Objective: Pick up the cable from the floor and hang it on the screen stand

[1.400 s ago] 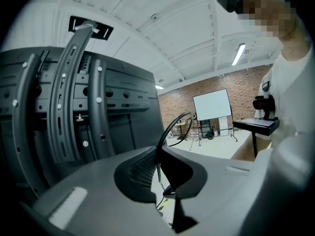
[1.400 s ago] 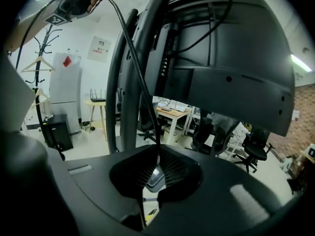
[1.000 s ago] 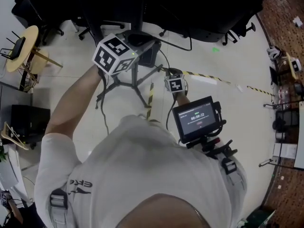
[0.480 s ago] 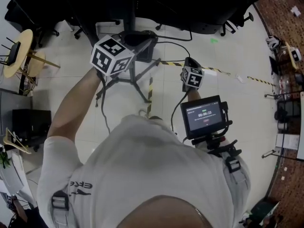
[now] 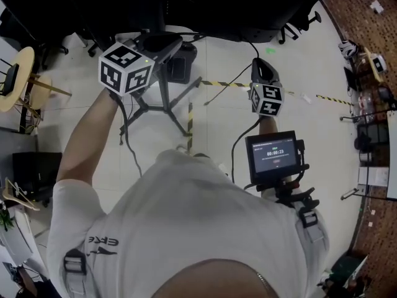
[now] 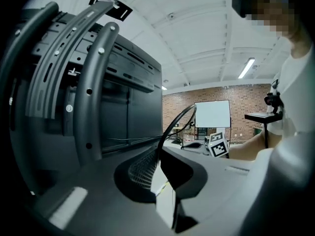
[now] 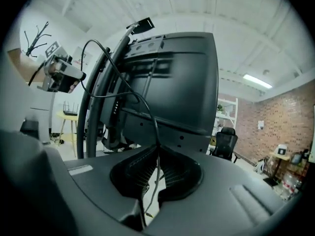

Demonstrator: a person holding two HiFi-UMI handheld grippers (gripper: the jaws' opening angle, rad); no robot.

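Note:
A thin black cable is stretched between my two grippers, close behind the big black screen. My left gripper is shut on the cable, which arcs up out of its jaws beside the stand's curved bars. My right gripper is also shut on the cable, which loops up and left toward the left gripper. In the head view the left gripper is up by the stand's post. The right gripper is further right, with cable hanging below it.
The stand's legs spread over the pale floor, with a black box at their base and yellow-black tape across the tiles. A round wooden table stands left. Office chairs sit behind the screen. A small monitor hangs at the person's chest.
Both grippers have spread apart: the left one moved left toward the stand's top, the right one moved right and away from the body. The cable between them is drawn out longer.

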